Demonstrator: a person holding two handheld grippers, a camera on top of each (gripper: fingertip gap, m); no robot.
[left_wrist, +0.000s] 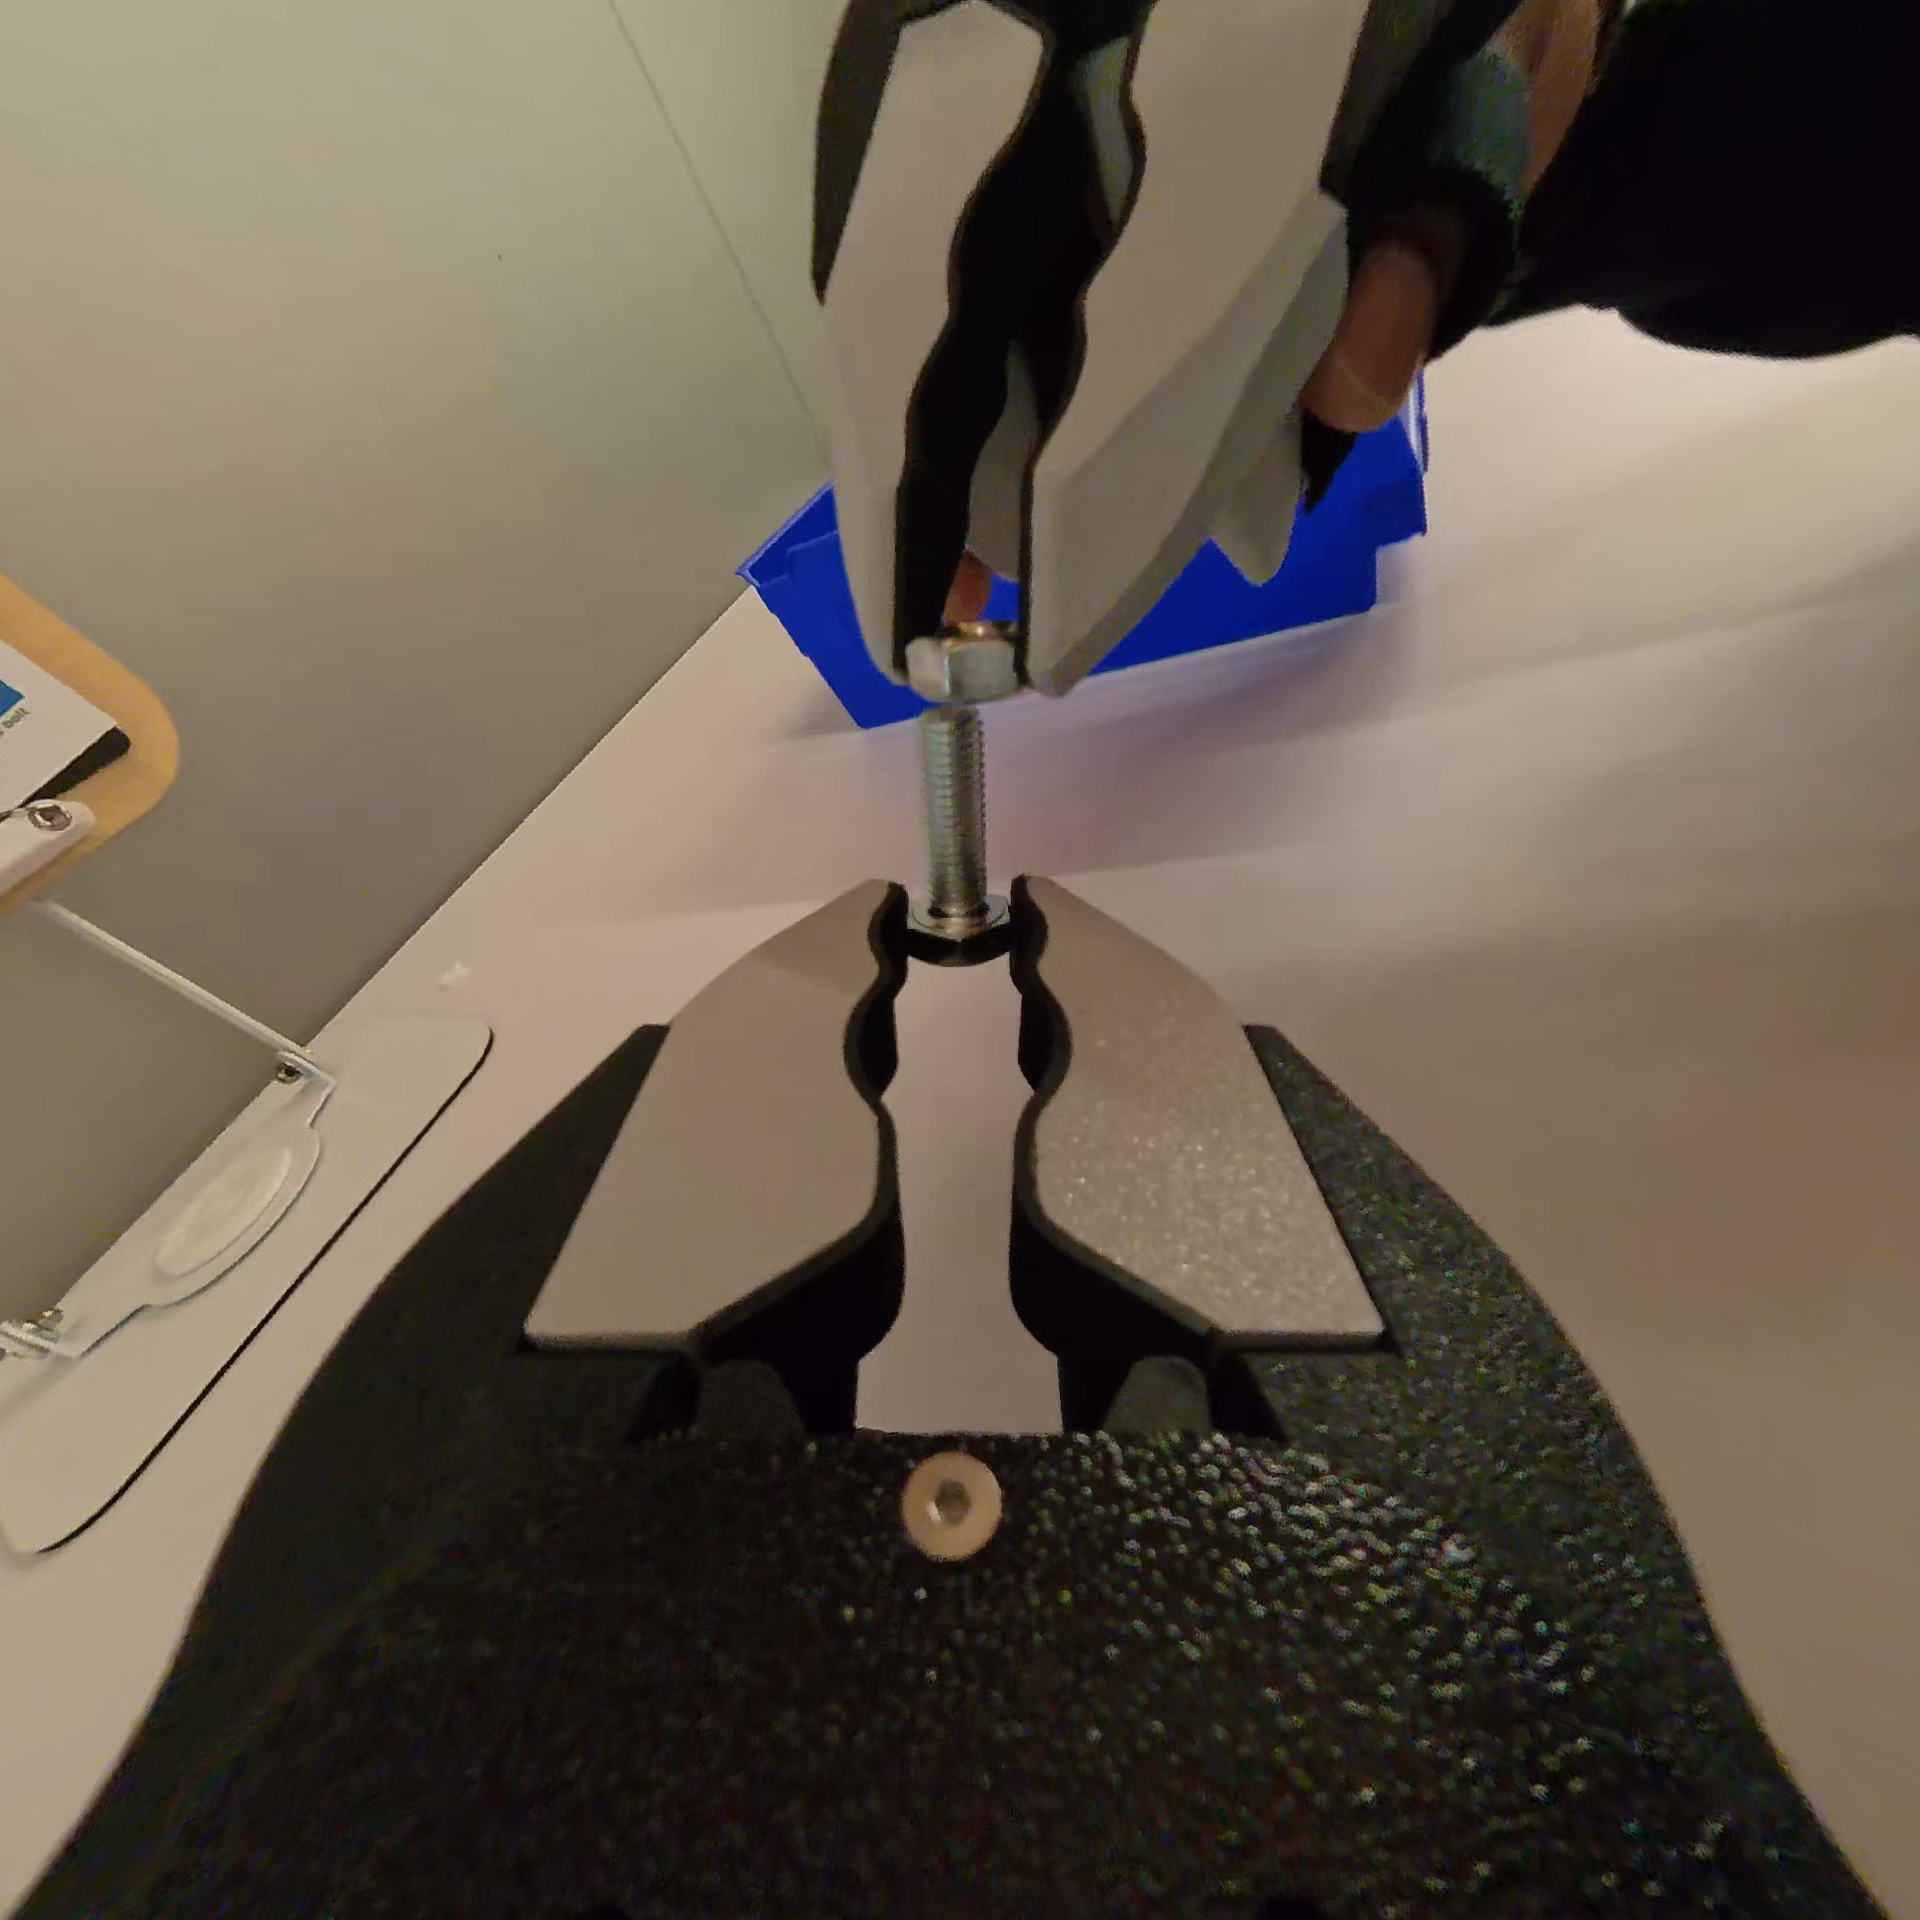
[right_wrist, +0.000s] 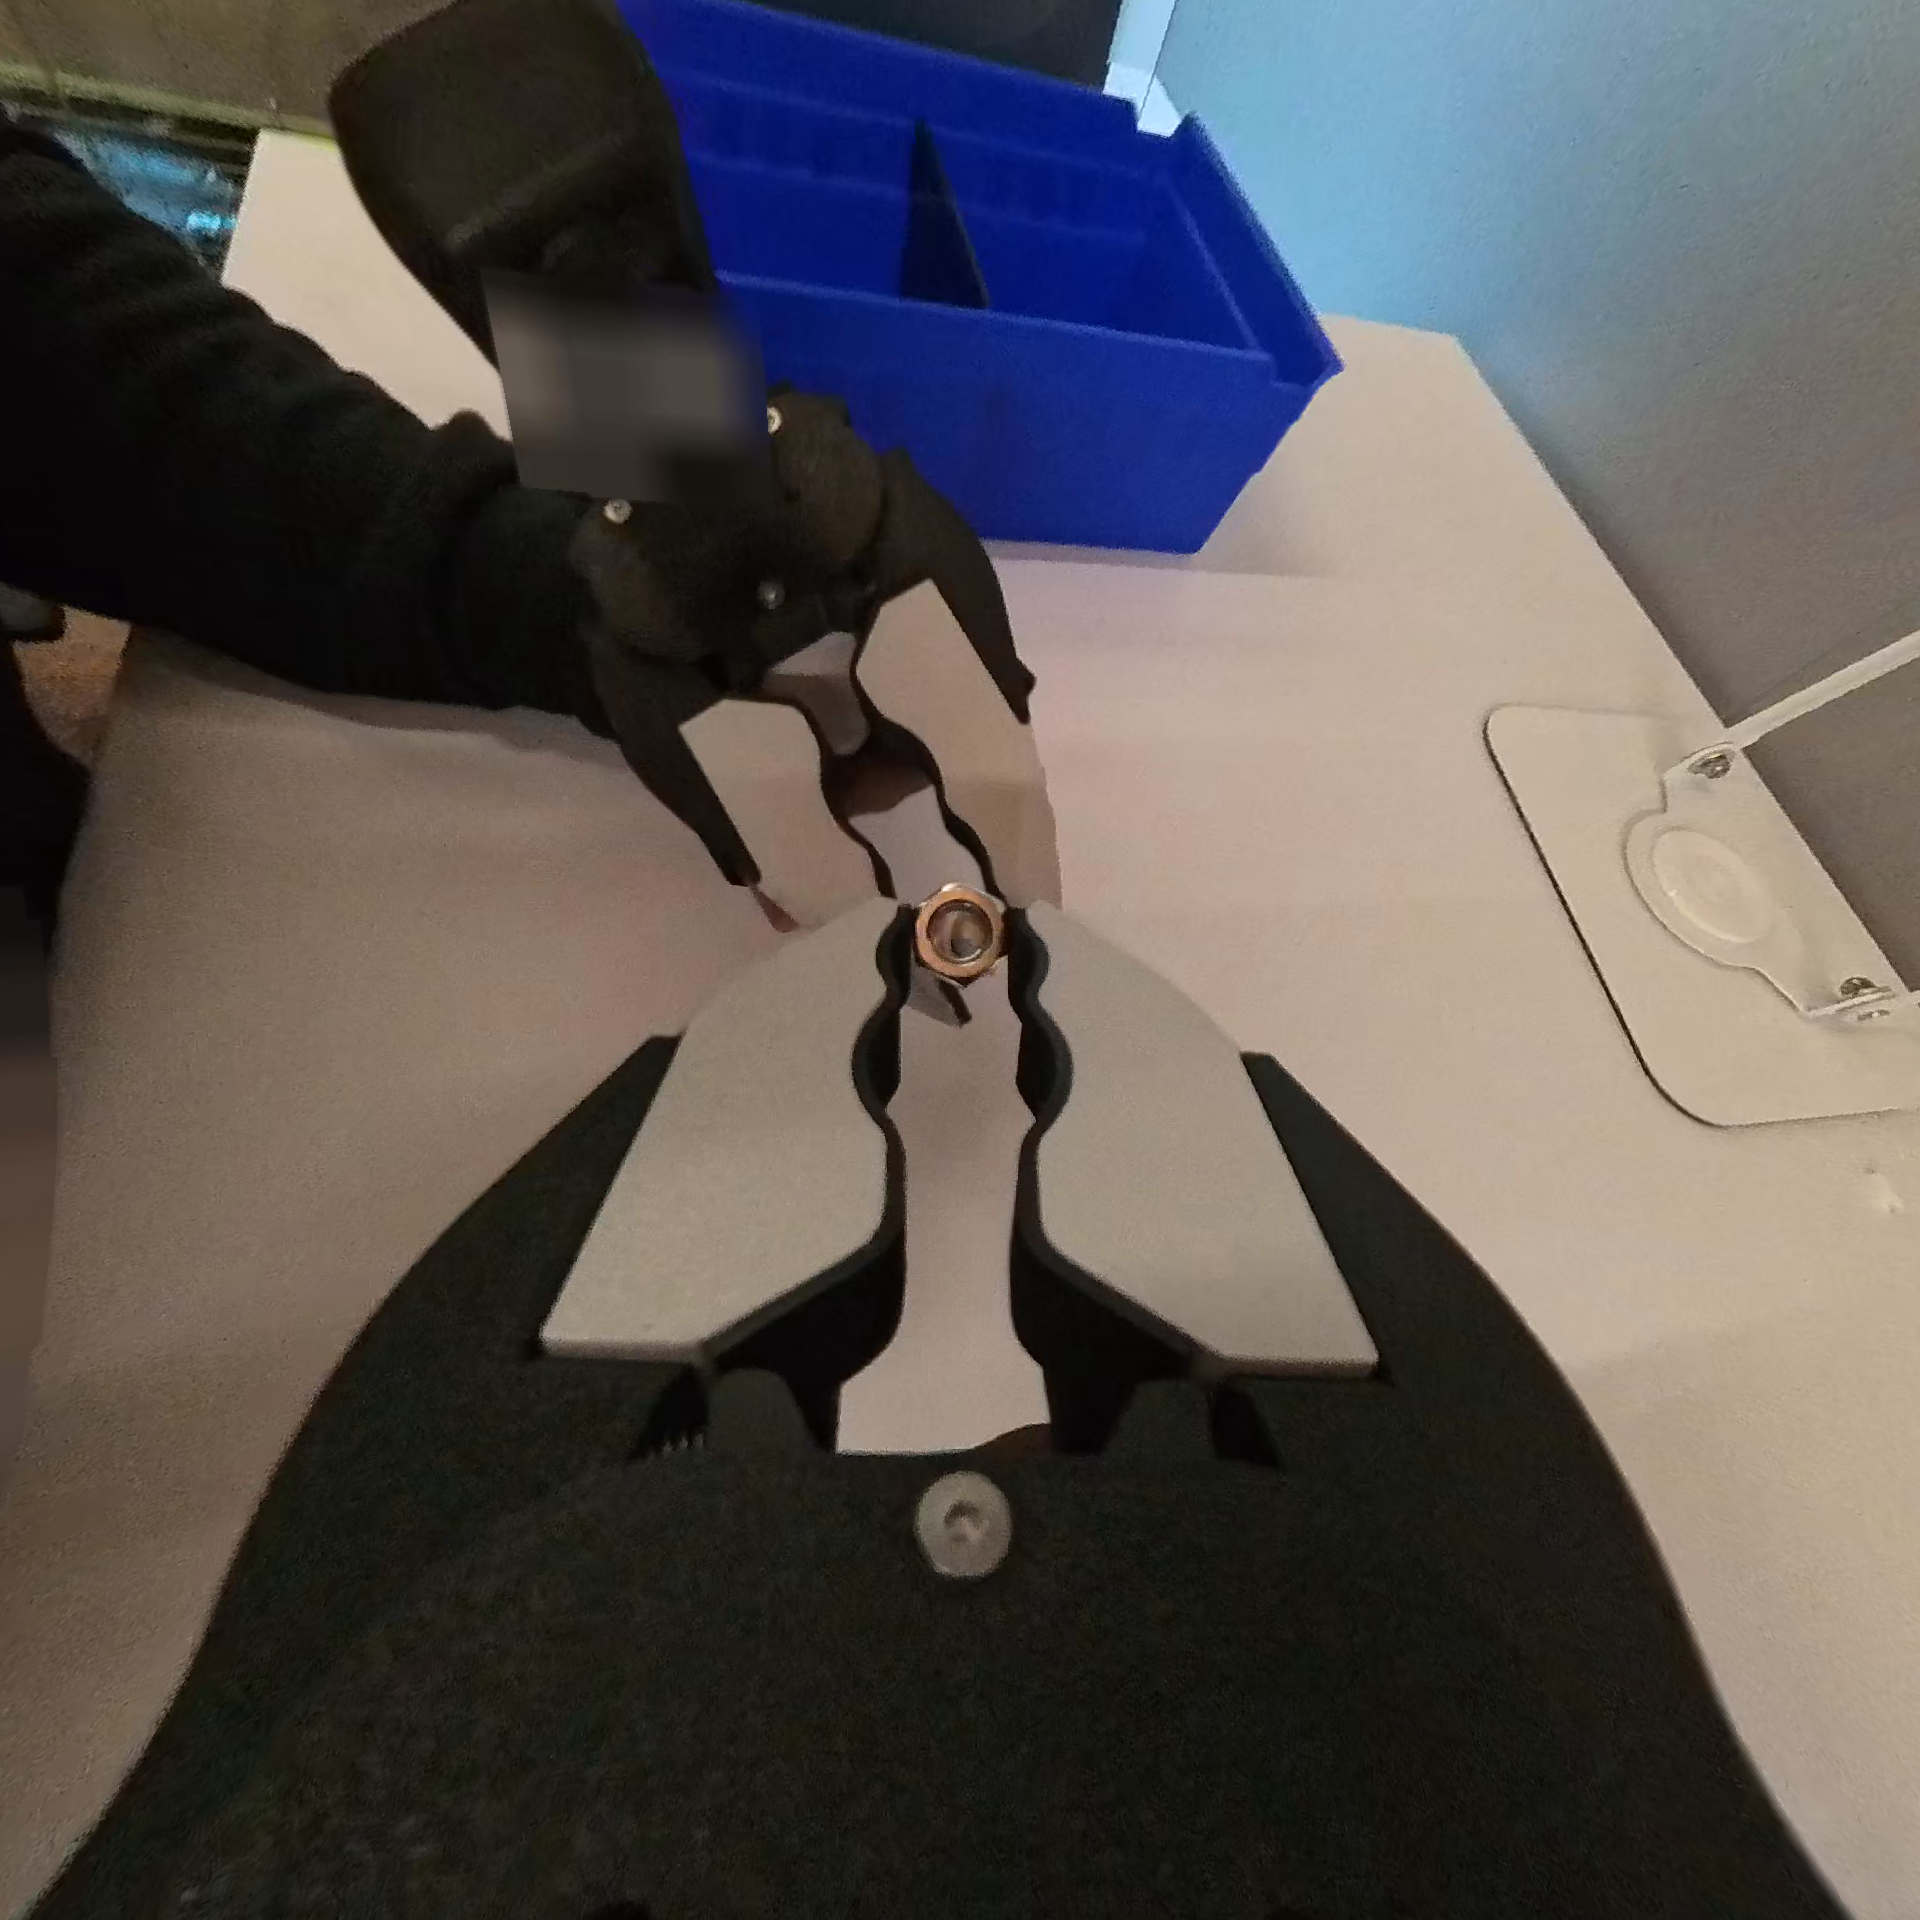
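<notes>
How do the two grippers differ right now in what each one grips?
The left gripper holds the silver bolt by its hex head; the right gripper clamps the silver hex nut on the bolt's far, threaded end. The left reaches forward; the right comes down from above. Both are closed on one assembly above the white table.

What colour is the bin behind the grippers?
Blue; the bin shows best in the right wrist view.

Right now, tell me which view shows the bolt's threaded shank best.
The left wrist view: the bolt shows side-on, threads plain, head in the left gripper, hex nut in the right gripper. The right wrist view looks through the nut, hiding the shank.
</notes>
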